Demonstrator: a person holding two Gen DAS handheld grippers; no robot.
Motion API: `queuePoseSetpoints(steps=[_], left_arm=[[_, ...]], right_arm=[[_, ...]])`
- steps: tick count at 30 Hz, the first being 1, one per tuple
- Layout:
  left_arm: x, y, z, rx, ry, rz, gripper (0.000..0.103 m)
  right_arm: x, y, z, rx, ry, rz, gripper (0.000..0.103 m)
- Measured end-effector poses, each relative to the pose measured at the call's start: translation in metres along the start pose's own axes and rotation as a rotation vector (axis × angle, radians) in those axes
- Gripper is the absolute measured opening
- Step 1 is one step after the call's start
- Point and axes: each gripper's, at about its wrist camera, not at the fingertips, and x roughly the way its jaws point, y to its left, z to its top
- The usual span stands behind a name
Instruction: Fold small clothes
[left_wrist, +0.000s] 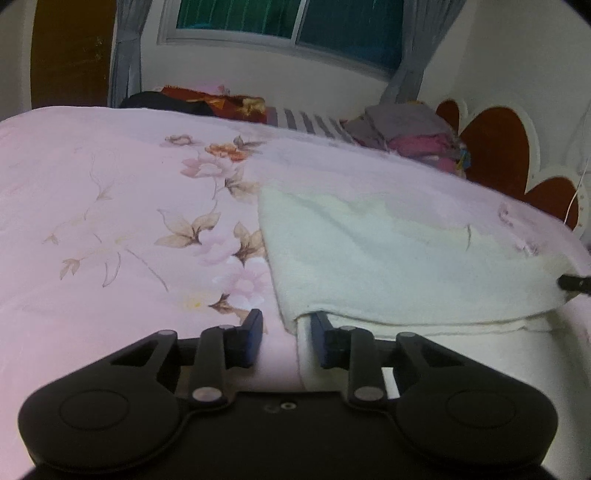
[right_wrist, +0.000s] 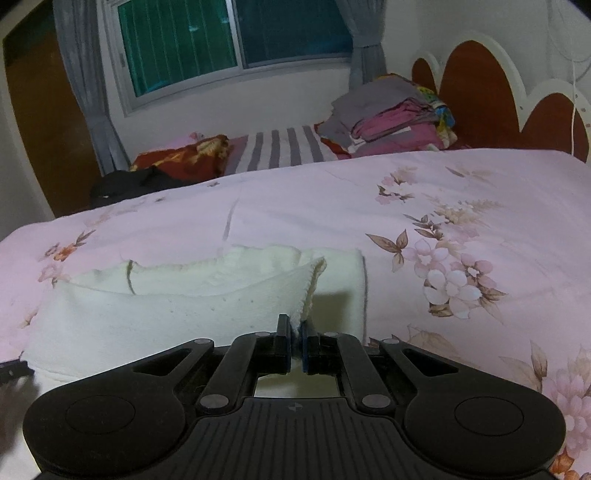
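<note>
A small cream-white cloth (left_wrist: 388, 258) lies on the pink floral bedspread (left_wrist: 110, 203), partly folded over itself. My left gripper (left_wrist: 286, 325) is open at the cloth's near left corner, its right finger under the folded edge and its left finger on the bedspread. In the right wrist view the same cloth (right_wrist: 166, 306) lies to the left and ahead. My right gripper (right_wrist: 294, 332) is shut on a corner of the cloth and holds that corner lifted above the lower layer. The right gripper's tip also shows at the right edge of the left wrist view (left_wrist: 576, 282).
A stack of folded clothes (right_wrist: 391, 118) sits at the head of the bed by the red and white headboard (right_wrist: 480, 92). A striped sheet (right_wrist: 280, 151), a red cloth (right_wrist: 184, 158) and a dark garment (right_wrist: 129, 184) lie beyond. Window and curtains behind.
</note>
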Motion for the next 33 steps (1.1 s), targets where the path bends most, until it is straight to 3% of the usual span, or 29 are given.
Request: queuePoseSetpoints(steps=[3, 9, 21, 24, 26, 27, 28, 29, 31, 33], left_arm=[[-0.001, 0.004, -0.002, -0.051, -0.012, -0.032, 0.027], [0.010, -0.005, -0.003, 0.018, 0.035, 0.032, 0.026], [0.012, 0.000, 0.000, 0.020, 0.055, 0.017, 0.025], [0.011, 0.002, 0.000, 0.031, 0.073, -0.008, 0.025], [0.003, 0.011, 0.004, -0.014, 0.084, -0.026, 0.034], [-0.008, 0.015, 0.005, -0.048, 0.045, -0.026, 0.036], [-0.016, 0.015, 0.006, -0.050, 0.002, -0.027, 0.042], [-0.022, 0.011, 0.008, -0.037, -0.034, -0.026, 0.048], [-0.020, -0.005, 0.014, 0.002, -0.073, -0.039, 0.053], [-0.003, -0.022, 0.017, 0.031, -0.062, -0.077, 0.055]], right_arm=[[0.001, 0.000, 0.001, -0.007, 0.002, 0.001, 0.004], [0.002, -0.002, 0.000, -0.006, 0.009, -0.013, 0.004], [0.021, -0.013, -0.018, -0.027, 0.034, -0.032, 0.004], [0.035, -0.022, -0.027, -0.003, 0.084, -0.028, 0.005], [0.032, -0.024, -0.025, 0.000, 0.086, -0.025, 0.005], [0.026, -0.027, -0.021, 0.019, 0.080, -0.037, 0.009], [0.017, -0.029, -0.018, 0.040, 0.060, -0.054, 0.014], [0.009, -0.030, -0.016, 0.049, 0.031, -0.070, 0.026], [0.002, -0.024, -0.013, 0.039, 0.000, -0.057, 0.028], [0.009, -0.011, -0.013, 0.002, 0.009, -0.047, 0.027]])
